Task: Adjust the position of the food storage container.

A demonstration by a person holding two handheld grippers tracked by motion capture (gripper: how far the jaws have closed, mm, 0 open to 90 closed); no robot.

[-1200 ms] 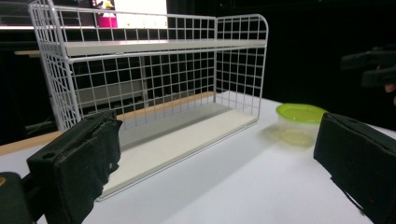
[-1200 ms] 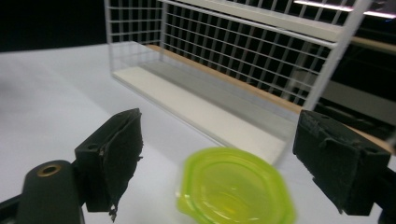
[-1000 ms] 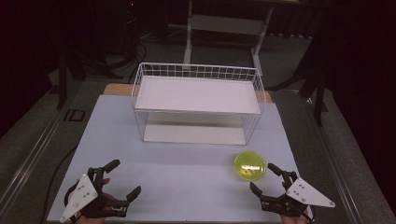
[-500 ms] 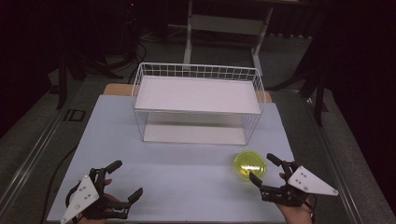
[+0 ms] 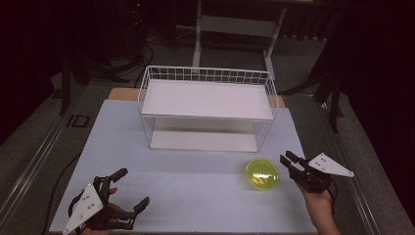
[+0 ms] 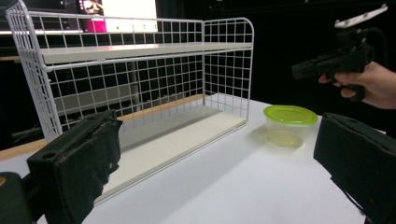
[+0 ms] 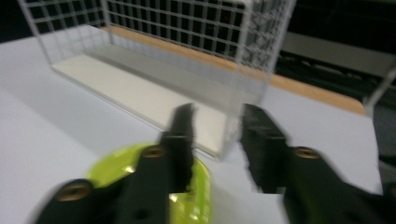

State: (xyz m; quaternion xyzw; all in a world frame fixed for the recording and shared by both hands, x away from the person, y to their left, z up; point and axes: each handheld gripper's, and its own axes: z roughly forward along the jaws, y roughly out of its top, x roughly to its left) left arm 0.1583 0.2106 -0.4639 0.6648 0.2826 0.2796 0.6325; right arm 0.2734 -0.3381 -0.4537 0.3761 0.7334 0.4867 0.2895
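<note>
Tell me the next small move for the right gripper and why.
Probably reopen the jaws and shift toward the green-lidded container. The right gripper hangs beside it, apart from it, and its jaws have just been closing with nothing between them.

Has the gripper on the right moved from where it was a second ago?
Yes. The right gripper went up the high view along the green-lidded container's right side, toward the wire rack, its jaws just closing on nothing.
</note>
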